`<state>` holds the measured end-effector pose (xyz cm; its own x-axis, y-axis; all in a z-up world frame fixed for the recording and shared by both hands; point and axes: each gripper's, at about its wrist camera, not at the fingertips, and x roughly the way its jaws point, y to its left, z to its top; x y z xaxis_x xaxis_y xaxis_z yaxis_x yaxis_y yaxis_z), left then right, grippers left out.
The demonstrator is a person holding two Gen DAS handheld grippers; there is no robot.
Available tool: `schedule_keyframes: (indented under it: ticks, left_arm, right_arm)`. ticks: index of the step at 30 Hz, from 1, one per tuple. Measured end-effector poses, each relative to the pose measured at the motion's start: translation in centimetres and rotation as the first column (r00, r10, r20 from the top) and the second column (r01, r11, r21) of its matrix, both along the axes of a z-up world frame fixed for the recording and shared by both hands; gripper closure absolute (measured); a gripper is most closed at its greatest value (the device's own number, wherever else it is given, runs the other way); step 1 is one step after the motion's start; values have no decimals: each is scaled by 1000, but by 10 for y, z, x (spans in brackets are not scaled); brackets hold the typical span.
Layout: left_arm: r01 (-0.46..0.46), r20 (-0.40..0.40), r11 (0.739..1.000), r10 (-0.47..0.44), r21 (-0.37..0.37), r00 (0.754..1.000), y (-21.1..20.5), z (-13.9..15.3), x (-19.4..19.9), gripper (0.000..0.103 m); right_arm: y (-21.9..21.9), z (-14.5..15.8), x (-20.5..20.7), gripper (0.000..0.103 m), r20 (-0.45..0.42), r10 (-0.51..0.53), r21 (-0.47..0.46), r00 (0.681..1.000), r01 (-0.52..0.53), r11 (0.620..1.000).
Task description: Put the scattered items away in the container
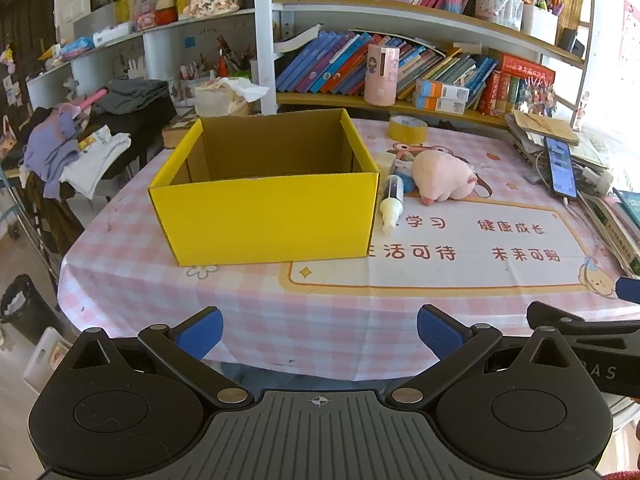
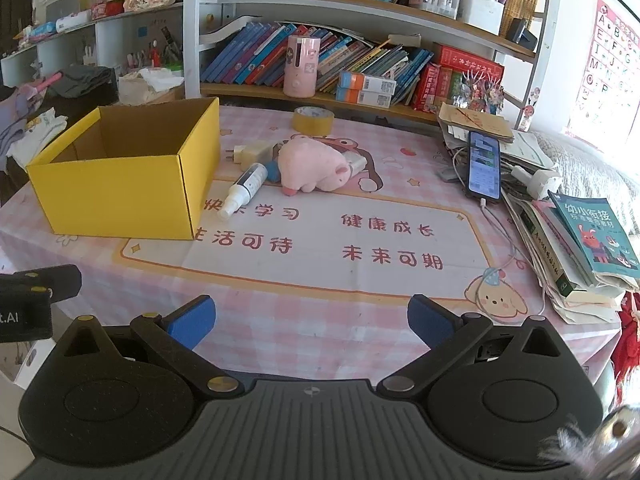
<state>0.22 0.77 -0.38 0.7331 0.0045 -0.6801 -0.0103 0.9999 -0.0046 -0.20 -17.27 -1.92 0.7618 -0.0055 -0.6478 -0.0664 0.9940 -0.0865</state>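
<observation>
Tongs, two pairs, both spread wide and holding nothing: left tongs (image 1: 319,330) and right tongs (image 2: 311,322) hover over the near edge of a pink checked table (image 2: 280,320). Yellow cardboard box (image 2: 120,176) at left, open-topped, looks bare inside. Scattered just right of the box, in one loose huddle: one white spray bottle (image 2: 244,190) lying on its side, likely light, hard and a little slippery, best gripped across the barrel; one pink plush toy (image 2: 310,166), soft and squashy, easy to pinch at the body; one pale charger plug (image 2: 250,153), small and stiff, partly tucked behind the toy. One roll of tape (image 2: 313,120) farther back, rigid, graspable across its wall. One phone (image 2: 485,164) at right, on a cable.
</observation>
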Motion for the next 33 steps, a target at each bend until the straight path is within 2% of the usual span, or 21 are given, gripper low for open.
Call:
schedule_keyframes:
  ticks: [11,16,17,22,33]
  left_arm:
    - [67,-9,998,-67,-9,998,-15,-10,9,1]
    - [88,-3,996,-88,-6,996,-25,-11,21,9]
    - [92,-4,996,-92,-7,996,-27,-12,24,12]
    - [122,-4,993,-122,-8,993,-42,-14,43,17]
    - [156,-36,987,-157,-23,987,-90,-27,106,23]
  right_arm:
    - [-13,-8,7,2,-27,-28,-1,999,28,1000]
    - [-23,-11,19,7,-33,-38,4,999,38,999]
    - [-25,-11,22,9,-32,-40,6,999,41,999]
    - [-39,-12,43,12,-31,-46,13,998,47,999]
    - [-79,-21,113,12,-55,-10,9,998,10,1000]
